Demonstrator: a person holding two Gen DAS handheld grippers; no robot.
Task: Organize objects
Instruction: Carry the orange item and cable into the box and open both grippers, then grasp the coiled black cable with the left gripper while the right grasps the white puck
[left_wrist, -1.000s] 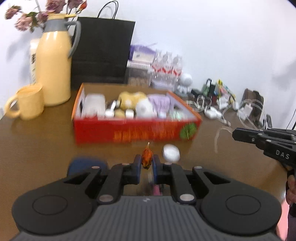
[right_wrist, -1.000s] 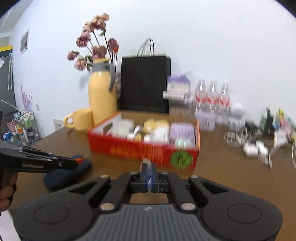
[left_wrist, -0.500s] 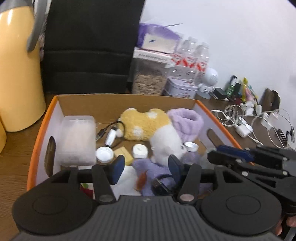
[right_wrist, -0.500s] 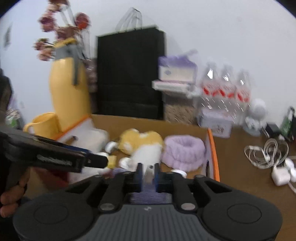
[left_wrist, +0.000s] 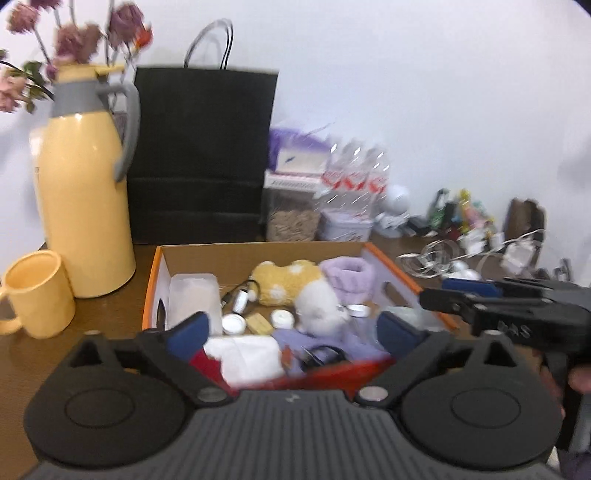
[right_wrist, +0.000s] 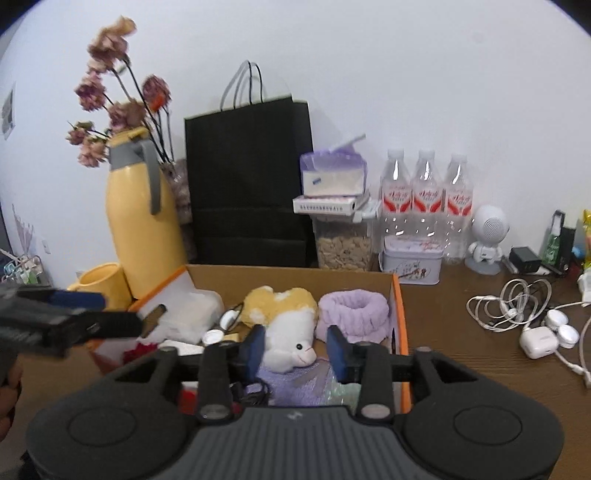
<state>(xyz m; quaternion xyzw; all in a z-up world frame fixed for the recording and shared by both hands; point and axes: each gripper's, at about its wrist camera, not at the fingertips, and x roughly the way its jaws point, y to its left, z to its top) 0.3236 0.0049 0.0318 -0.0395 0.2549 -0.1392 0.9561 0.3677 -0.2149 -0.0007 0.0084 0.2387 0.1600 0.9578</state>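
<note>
An orange-rimmed cardboard box (left_wrist: 258, 251) holds a yellow and white plush toy (left_wrist: 295, 284), a purple scrunchie (left_wrist: 347, 277), a clear plastic case (left_wrist: 192, 299), small white lids and a white cloth. My left gripper (left_wrist: 295, 332) is wide open and empty above the box's near edge. My right gripper (right_wrist: 295, 349) is open and empty over the box (right_wrist: 288, 273), with the plush toy (right_wrist: 288, 325) beyond its fingers. Its side also shows at the right of the left wrist view (left_wrist: 517, 310).
A yellow thermos (left_wrist: 85, 199) with dried flowers and a yellow mug (left_wrist: 33, 295) stand left of the box. A black paper bag (right_wrist: 251, 184), water bottles (right_wrist: 424, 199), a tin (right_wrist: 412, 264) and tangled cables with chargers (right_wrist: 524, 314) line the back and right.
Both grippers have opened: the left let go a small orange thing, the right a small white thing, over the box. Both have pulled back and up a little.
</note>
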